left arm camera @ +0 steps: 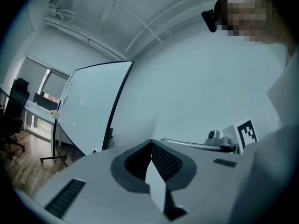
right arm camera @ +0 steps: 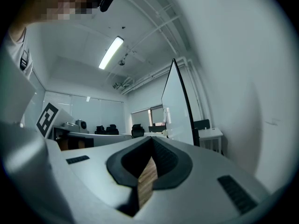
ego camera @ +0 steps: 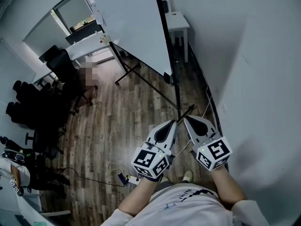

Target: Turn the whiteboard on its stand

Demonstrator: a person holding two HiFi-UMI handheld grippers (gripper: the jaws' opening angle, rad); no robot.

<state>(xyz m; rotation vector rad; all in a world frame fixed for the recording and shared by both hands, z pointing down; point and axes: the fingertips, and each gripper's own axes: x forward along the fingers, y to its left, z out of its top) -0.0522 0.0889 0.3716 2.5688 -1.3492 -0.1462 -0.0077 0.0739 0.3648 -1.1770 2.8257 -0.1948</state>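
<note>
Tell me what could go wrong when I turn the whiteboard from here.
1. The whiteboard stands close to the wall and a small table; a swing may hit either.
2. A cable lies on the floor close by you: a trip hazard.
3. The left gripper and right gripper are shut on nothing; pushing that way could slip.

Office: desks (ego camera: 88, 43), swivel chairs (ego camera: 63, 63), whiteboard (ego camera: 131, 22).

I see wood-plank floor (ego camera: 122, 121): whiteboard stand (ego camera: 128, 74) at twelve o'clock, black office chairs (ego camera: 59, 62) at nine, a cable (ego camera: 94, 180) at seven.
</note>
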